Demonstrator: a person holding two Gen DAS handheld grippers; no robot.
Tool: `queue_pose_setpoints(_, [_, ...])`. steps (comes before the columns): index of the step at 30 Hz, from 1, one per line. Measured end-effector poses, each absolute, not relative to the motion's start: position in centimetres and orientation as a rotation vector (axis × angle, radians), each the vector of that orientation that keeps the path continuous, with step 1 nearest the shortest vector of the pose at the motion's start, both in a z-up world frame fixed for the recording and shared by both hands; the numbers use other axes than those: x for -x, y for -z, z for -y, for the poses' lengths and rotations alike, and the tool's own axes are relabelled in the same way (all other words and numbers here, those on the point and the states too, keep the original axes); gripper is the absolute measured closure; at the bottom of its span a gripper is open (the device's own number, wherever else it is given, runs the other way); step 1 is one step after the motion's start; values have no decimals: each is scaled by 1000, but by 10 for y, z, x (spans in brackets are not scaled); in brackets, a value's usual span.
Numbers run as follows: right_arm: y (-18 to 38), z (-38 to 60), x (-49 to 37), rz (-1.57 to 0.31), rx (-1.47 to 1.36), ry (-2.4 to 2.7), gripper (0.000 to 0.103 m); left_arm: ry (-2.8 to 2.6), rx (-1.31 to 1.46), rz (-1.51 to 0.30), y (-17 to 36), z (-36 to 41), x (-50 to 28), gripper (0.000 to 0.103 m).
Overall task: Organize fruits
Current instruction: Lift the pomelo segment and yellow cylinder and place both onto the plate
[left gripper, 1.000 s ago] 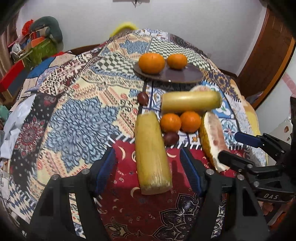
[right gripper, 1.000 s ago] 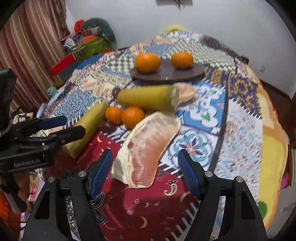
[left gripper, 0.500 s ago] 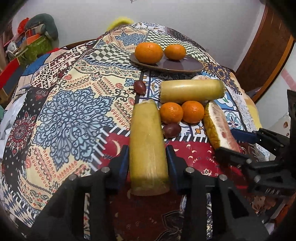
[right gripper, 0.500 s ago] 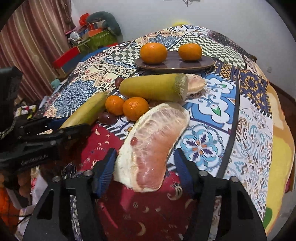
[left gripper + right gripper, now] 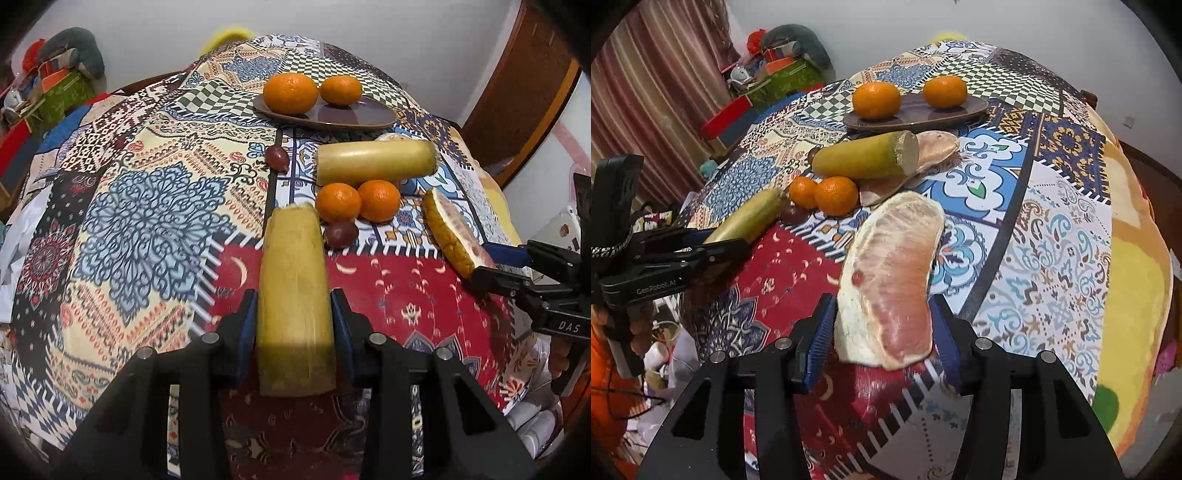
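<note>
both grippers have closed: left gripper (image 5: 294, 325) marked "gen.robot.ai" pinches sugarcane (image 5: 293, 295), right gripper (image 5: 882, 332) marked "das" clamps pomelo wedge (image 5: 892, 280).

Oranges (image 5: 357, 201), plum (image 5: 340, 233) crowd centre; patterned cloth (image 5: 147, 221) left free.

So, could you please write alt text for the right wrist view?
The right gripper is shut on a peeled pomelo wedge above a patterned cloth. Behind lie two tangerines, two yellow-green stalk pieces, and a dark plate bearing two more.

White wall (image 5: 1015, 29) – striped curtain (image 5: 646, 110) – wooden door (image 5: 532, 92)
</note>
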State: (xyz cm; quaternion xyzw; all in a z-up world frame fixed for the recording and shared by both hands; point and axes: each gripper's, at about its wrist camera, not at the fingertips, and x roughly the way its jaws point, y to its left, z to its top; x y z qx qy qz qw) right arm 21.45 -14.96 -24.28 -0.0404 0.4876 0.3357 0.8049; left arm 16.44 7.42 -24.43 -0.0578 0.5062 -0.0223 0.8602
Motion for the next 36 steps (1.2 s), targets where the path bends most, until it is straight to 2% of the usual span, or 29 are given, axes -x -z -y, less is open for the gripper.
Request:
queue_pose_setpoints(11, [249,140,-232,-1038,33,-711,51,37,133,-1064,252,-77,-191,65])
queue_pose_setpoints(21, [243,146,-229,-1007,24,-693,55,9,114,-1049,246,-74,-188,65])
queue_pose_setpoints(36, [195,167,-238,-853,-25,-645,55,17,108,-882,182,-72,-180,65])
